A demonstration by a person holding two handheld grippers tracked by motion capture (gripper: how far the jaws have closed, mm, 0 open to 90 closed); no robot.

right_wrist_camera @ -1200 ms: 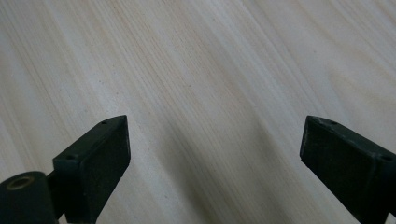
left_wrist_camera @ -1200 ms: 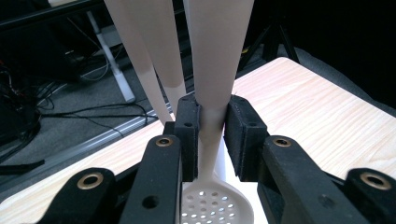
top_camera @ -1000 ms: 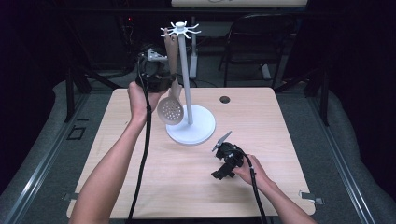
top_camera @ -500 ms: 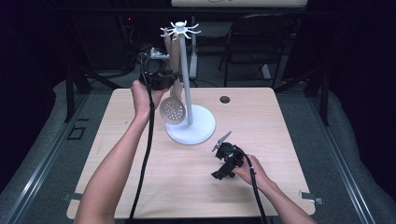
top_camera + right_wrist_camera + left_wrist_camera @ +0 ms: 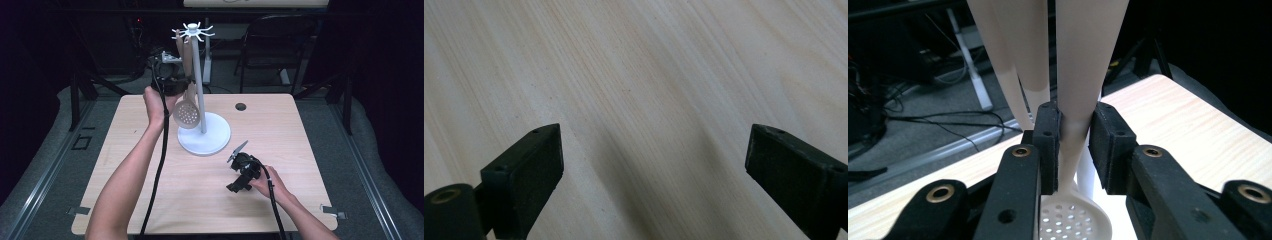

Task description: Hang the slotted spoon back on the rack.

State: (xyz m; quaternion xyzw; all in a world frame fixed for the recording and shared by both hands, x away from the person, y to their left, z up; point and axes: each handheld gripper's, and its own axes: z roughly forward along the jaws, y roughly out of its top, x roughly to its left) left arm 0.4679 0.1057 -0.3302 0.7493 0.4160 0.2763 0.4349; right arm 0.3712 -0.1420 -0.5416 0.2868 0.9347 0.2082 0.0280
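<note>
Above the table (image 5: 300,130), left tool (image 5: 1075,145) clamps the hanging slotted spoon's (image 5: 1083,75) handle.

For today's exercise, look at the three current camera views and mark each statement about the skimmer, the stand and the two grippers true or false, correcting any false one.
1. The left gripper has its jaws around the handle of the slotted skimmer. True.
2. The skimmer lies flat on the table. False: it hangs upright beside the pole of the white stand, its perforated bowl at the bottom.
3. The right gripper holds a spoon. False: its jaws stand wide apart over bare wood with nothing between them.
4. The right gripper rests low, near the table's front right part. True.
5. The stand has a square wooden base. False: the base is round and white.
</note>
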